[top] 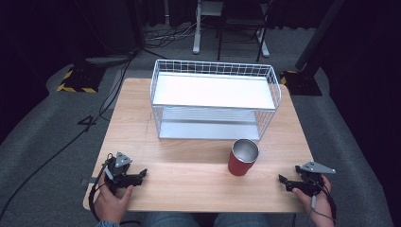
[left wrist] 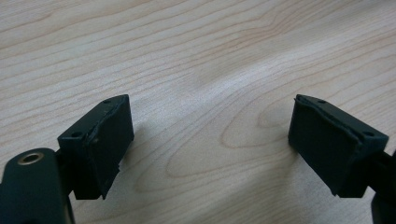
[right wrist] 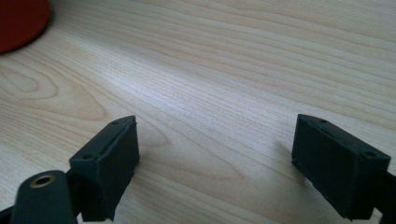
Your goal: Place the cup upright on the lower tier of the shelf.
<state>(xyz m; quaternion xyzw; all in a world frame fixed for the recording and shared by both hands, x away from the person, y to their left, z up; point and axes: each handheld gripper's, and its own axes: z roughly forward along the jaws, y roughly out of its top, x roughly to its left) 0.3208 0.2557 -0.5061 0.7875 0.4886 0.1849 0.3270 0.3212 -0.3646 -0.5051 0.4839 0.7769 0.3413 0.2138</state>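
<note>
Bright, even light from above on the pale wooden table (top: 189, 175); surroundings beyond its edges dim to near black. Strong glare off the white top shelf of the white wire rack (top: 213, 90), washed out and detailless. Short soft shadow beside the red metal cup (top: 243, 158) near the right front corner. High view soft and grainy. Gripper views sharp on wood grain, soft shadows under black jaws, nearest parts blurred.

Black grippers (top: 124, 174) with grey three-cornered plates, blue jeans.
</note>
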